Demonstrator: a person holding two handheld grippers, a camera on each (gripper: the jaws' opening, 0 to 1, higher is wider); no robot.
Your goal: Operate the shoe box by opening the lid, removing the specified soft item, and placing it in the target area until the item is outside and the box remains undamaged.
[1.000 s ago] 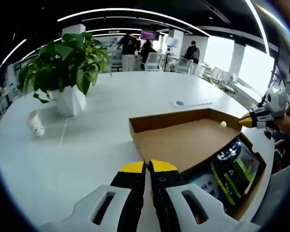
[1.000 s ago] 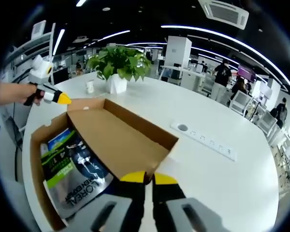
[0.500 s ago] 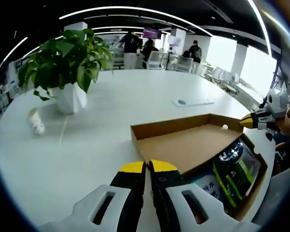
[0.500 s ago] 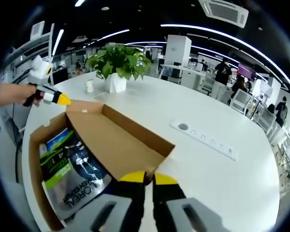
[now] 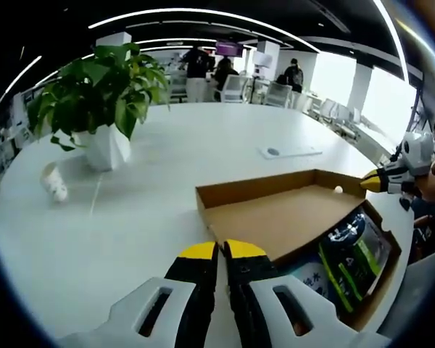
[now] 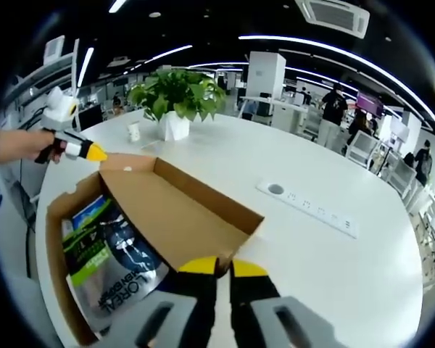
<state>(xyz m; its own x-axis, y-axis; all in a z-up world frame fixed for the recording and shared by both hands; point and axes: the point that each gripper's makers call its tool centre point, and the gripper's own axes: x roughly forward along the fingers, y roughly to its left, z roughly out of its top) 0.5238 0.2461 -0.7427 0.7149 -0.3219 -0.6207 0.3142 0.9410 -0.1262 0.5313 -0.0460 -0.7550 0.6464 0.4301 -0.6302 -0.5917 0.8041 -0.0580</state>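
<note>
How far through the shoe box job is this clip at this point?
Done: the brown cardboard shoe box's lid is swung open. In hand: both yellow-tipped grippers, left and right, look shut at opposite lid corners. Left: the soft black-and-green printed pouch lies inside the box; it must still be lifted out onto the white table.

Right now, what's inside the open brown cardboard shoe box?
Inside the brown cardboard shoe box lies a glossy dark pouch with green and blue print. The raised lid covers its far end; anything beneath is hidden.
</note>
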